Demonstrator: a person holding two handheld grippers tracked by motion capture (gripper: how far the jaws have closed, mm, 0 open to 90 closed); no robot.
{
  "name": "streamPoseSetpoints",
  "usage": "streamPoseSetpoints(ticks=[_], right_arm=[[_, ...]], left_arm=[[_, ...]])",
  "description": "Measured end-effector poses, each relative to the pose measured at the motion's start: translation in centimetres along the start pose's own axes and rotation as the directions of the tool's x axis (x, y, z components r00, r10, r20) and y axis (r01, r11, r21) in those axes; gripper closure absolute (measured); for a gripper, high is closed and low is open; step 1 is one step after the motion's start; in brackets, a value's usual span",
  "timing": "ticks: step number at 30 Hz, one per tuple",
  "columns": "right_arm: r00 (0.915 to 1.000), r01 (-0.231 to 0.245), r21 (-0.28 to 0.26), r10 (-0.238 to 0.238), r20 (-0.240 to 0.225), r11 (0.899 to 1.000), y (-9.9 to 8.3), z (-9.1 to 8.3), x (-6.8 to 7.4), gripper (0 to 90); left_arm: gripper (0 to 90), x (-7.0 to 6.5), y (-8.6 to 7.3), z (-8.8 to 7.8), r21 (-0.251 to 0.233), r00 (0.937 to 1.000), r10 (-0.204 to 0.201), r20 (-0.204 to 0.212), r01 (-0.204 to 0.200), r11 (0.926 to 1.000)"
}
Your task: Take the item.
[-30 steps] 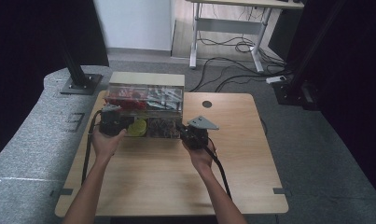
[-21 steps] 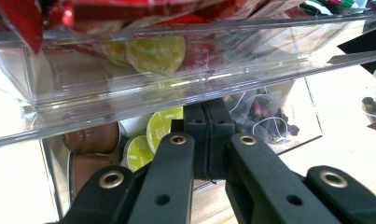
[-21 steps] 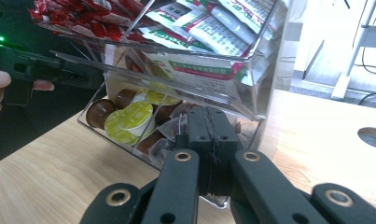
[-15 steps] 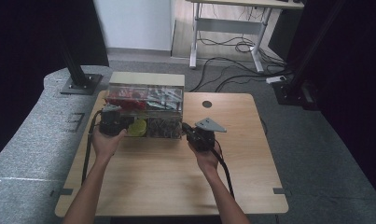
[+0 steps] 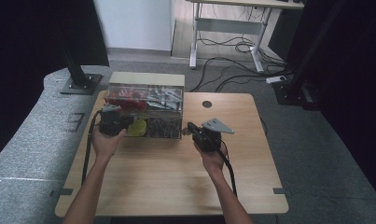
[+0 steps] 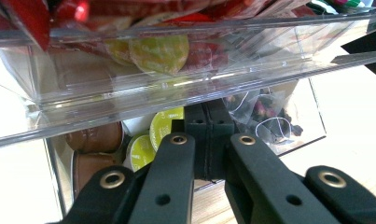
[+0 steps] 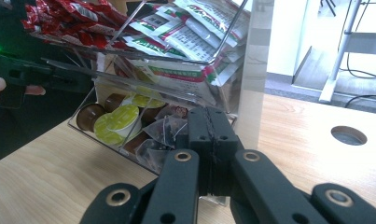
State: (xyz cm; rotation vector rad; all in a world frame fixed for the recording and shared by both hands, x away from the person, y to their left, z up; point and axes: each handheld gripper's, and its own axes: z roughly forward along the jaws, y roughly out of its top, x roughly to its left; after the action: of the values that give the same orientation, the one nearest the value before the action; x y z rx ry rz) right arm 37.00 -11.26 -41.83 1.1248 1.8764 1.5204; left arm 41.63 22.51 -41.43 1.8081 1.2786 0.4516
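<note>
A clear acrylic organizer stands at the back of the wooden table. Its upper tier holds red sachets and white-and-green sachets. The lower tray holds yellow-green capsules, brown capsules and tea bags. My left gripper is shut and empty, its tips right at the tray's front wall under the upper tier, at the organizer's left front. My right gripper is shut and empty, close to the organizer's right front corner.
A round cable hole lies in the table to the right of the organizer. The person's other hand and the left gripper appear at the far left of the right gripper view. Black stands and floor cables lie beyond the table.
My right gripper has slid a little to the right, away from the organizer's front. The left gripper has stayed where it was.
</note>
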Motion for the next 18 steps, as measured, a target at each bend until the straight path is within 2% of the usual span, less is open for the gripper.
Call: streamPoseSetpoints(ticks=[18], right_arm=[[0.9994,-0.018,-0.021,0.018,0.031,1.0,-0.2,-1.7,-1.6,89.3]], left_arm=[[90.0,-0.1,-0.2,0.1,0.006,1.0,0.005,-0.004,-0.005,1.0]])
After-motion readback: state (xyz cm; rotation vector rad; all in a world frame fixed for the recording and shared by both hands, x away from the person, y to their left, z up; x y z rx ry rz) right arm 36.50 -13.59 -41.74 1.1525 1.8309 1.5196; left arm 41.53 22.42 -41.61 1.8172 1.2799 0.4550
